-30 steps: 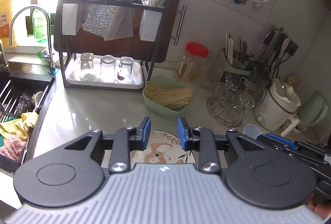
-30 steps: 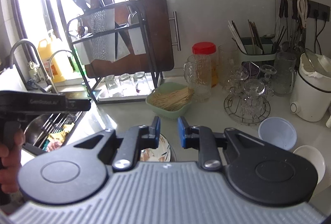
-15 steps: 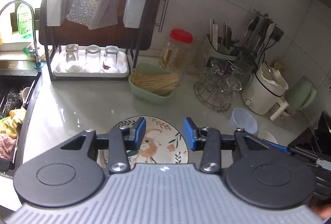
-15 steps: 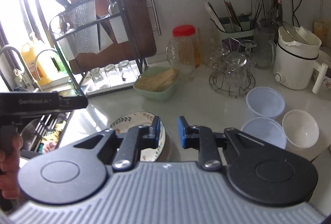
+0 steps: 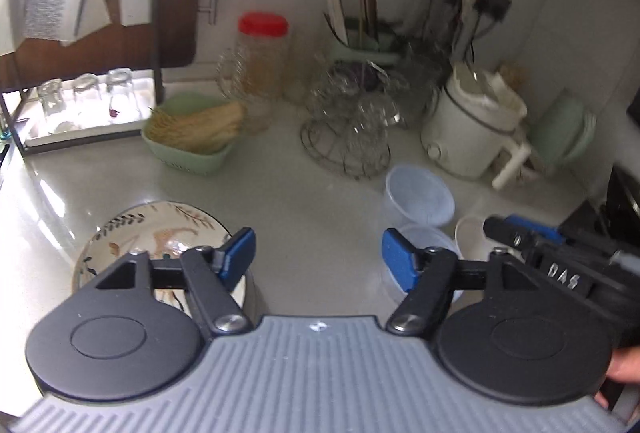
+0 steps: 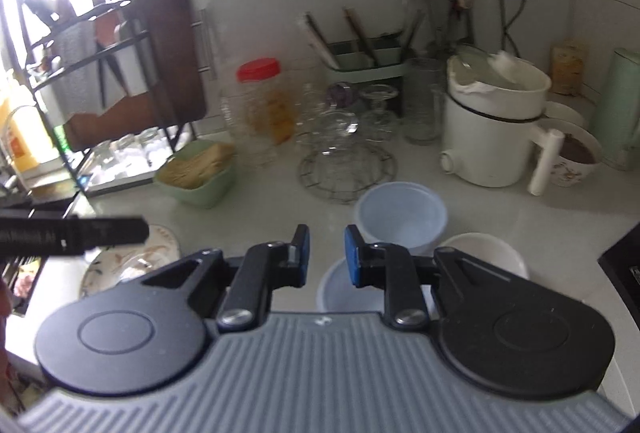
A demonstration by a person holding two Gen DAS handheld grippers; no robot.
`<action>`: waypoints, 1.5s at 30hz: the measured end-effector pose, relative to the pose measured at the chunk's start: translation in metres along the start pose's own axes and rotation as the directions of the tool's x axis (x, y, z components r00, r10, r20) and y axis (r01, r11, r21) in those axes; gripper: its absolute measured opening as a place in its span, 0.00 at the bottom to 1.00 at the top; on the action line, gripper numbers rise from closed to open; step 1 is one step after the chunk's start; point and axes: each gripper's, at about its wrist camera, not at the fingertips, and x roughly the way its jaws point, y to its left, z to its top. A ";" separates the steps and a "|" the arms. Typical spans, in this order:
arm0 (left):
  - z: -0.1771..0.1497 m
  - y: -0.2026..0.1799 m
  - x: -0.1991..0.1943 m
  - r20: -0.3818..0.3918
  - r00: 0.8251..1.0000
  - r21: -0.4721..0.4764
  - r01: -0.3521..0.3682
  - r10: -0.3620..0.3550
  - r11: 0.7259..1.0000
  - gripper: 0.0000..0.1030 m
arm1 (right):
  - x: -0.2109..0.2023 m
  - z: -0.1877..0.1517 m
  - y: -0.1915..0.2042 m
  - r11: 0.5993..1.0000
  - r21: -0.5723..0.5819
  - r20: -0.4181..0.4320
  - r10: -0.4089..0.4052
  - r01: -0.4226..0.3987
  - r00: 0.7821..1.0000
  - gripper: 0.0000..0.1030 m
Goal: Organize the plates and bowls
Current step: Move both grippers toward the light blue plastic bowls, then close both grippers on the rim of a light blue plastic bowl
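Left wrist view: your left tool (image 5: 318, 257) is spread wide, nothing in it, above the tabletop (image 5: 304, 209). Patterned plate (image 5: 160, 237) lies flat under its left finger. Right of the plate: two bluish plastic bowls (image 6: 402, 215) and a white bowl (image 6: 486, 255). Your right tool (image 6: 327, 253) has a narrow gap, gripping nothing.

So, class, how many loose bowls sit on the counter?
3: pale blue bowl behind, second pale blue bowl under the right gripper, white bowl rightmost. Others may be hidden.
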 end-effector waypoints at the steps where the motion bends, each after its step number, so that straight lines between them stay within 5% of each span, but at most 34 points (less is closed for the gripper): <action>1: -0.001 -0.006 0.006 -0.018 1.000 0.012 -0.005 0.005 1.000 0.85 | 0.000 -0.002 -0.009 1.000 0.022 0.005 -0.004 0.004 1.000 0.50; 3: -0.005 -0.017 0.018 -0.044 0.999 0.025 -0.012 0.013 1.000 0.86 | -0.001 -0.004 -0.031 0.995 0.096 0.023 0.011 -0.013 1.000 0.68; 12: -0.019 -0.050 0.072 -0.164 0.986 0.051 0.027 -0.019 0.998 0.87 | -0.003 -0.028 -0.092 0.970 0.233 -0.020 -0.062 0.065 0.998 0.66; 16: -0.022 -0.050 0.096 -0.177 0.974 -0.048 0.138 -0.144 0.989 0.87 | 0.012 -0.045 -0.108 0.961 0.269 -0.073 -0.040 0.058 0.997 0.66; 23: -0.020 -0.057 0.137 -0.223 0.963 -0.066 0.142 -0.153 0.988 0.86 | 0.041 -0.060 -0.118 0.949 0.317 -0.148 0.045 0.004 0.988 0.49; 27: -0.017 -0.053 0.156 -0.245 0.955 -0.097 0.146 -0.166 0.985 0.70 | 0.065 -0.066 -0.115 0.940 0.340 -0.199 0.086 -0.013 0.976 0.35; 34: -0.016 -0.061 0.194 -0.353 0.926 -0.108 0.103 -0.135 0.989 0.48 | 0.089 -0.064 -0.111 0.941 0.339 -0.231 0.091 -0.007 0.969 0.30; 39: -0.013 -0.072 0.203 -0.357 0.923 -0.071 0.126 -0.143 0.990 0.32 | 0.102 -0.069 -0.114 0.936 0.352 -0.257 0.102 -0.005 0.961 0.20; 45: -0.008 -0.074 0.206 -0.381 0.916 -0.051 0.117 -0.127 0.992 0.16 | 0.105 -0.073 -0.121 0.910 0.414 -0.258 0.132 -0.014 0.957 0.18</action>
